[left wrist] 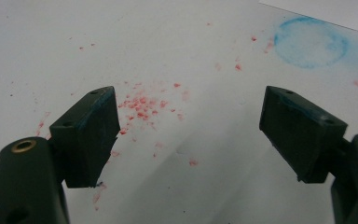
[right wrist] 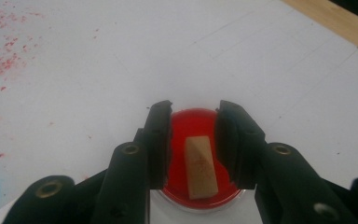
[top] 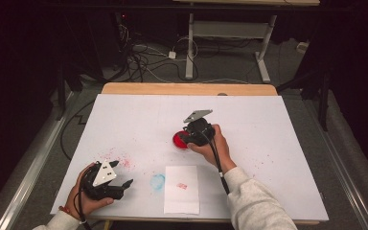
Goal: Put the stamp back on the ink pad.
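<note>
White paper covers the counter point(top: 268, 143); mid-counter, a wooden stamp point(right wrist: 200, 168) stands in the red ink pad point(right wrist: 193, 122), flanked by the right gripper point(right wrist: 193, 140), jaws close beside but seemingly not yet pinching. Nearer, the paper slip point(top: 181, 189) already bears one red print. Near left, the left gripper point(left wrist: 191, 135) hangs spread, idle.

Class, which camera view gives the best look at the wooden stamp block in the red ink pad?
The right gripper view: the wooden stamp block lies in the red ink pad, between the right tongs. In the high view, tongs and hand cover the block. The left gripper view faces stained paper.
</note>
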`<act>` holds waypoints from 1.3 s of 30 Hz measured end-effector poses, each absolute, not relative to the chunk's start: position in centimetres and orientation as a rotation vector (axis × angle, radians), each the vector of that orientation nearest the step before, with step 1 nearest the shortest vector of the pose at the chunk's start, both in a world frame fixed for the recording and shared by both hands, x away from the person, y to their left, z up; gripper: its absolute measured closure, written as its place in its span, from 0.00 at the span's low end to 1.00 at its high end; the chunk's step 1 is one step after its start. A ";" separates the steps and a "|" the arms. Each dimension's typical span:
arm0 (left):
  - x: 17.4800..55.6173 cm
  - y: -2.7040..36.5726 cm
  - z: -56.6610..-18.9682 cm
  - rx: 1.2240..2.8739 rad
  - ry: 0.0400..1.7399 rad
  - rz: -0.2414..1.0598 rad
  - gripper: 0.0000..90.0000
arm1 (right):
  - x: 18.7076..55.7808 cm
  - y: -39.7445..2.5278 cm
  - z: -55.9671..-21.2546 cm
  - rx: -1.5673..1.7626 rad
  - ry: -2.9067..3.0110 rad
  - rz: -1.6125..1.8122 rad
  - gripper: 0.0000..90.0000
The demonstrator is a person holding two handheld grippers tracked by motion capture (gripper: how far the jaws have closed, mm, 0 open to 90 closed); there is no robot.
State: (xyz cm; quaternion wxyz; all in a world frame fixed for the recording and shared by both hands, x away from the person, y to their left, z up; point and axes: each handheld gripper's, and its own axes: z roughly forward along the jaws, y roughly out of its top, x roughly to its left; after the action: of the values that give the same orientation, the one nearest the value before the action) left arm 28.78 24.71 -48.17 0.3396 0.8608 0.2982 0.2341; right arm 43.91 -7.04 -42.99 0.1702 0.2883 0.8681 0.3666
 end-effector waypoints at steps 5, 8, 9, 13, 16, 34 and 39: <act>28.8 24.6 -48.2 2.242 0.778 0.608 0.21 | 43.3 -7.4 -42.1 0.799 2.445 1.054 0.70; 28.8 24.6 -48.1 2.246 0.776 0.610 0.21 | 42.9 -7.7 -41.5 0.789 2.428 1.058 0.68; 28.7 24.6 -48.1 2.244 0.778 0.610 0.21 | 42.8 -7.8 -41.3 0.777 2.428 1.064 0.68; 28.8 24.6 -48.2 2.246 0.778 0.611 0.21 | 42.2 -8.2 -40.5 0.766 2.407 1.083 0.66; 28.7 24.6 -48.1 2.245 0.777 0.613 0.21 | 41.7 -8.6 -40.0 0.756 2.394 1.096 0.64; 28.7 24.4 -48.1 2.251 0.777 0.621 0.21 | 37.6 -12.1 -38.5 0.679 2.262 1.122 0.40; 28.8 24.4 -48.1 2.249 0.777 0.620 0.21 | 35.8 -13.6 -38.2 0.654 2.207 1.155 0.33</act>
State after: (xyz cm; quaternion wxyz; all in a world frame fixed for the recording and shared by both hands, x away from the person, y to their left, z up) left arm 28.77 24.42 -48.11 0.3350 0.8618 0.2978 0.2375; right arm 35.80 -13.61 -38.22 0.2795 0.2439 0.8228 0.4307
